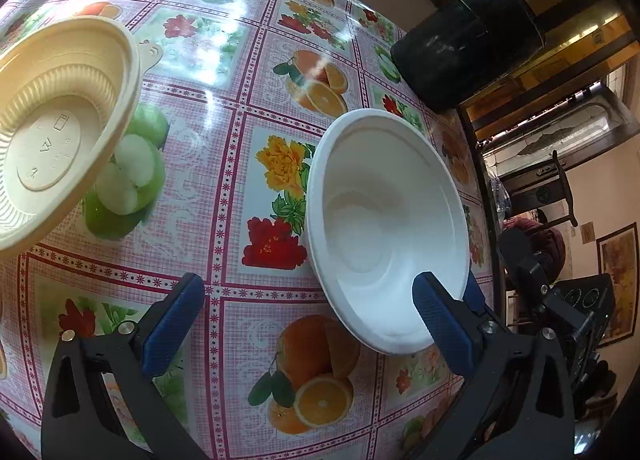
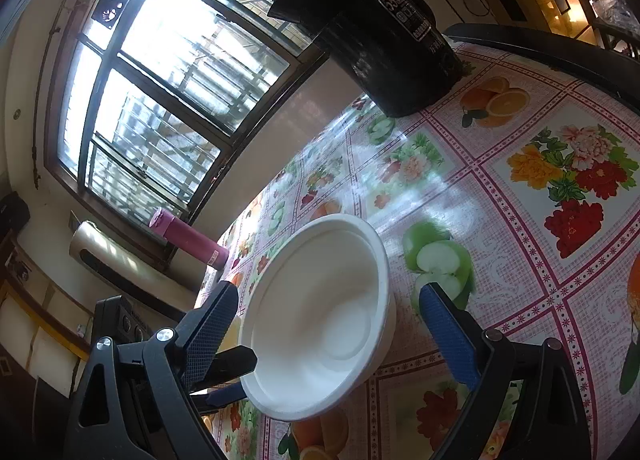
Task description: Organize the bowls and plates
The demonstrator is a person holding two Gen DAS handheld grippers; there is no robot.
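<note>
My left wrist view looks steeply down, close over the tablecloth (image 1: pixel 240 108); my right one tilts up toward the window (image 2: pixel 160 72). Both share the white bowl (image 1: pixel 384 228) (image 2: pixel 320 312).

Both grippers (image 1: pixel 308 316) (image 2: pixel 330 324): black frames, silver screws, seemingly textured blue pads (image 1: pixel 172 328).

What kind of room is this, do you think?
Probably a home dining room or kitchen: a table with a fruit-and-flower oilcloth, a black cooker-like appliance, a white bowl, and a barred window.
</note>
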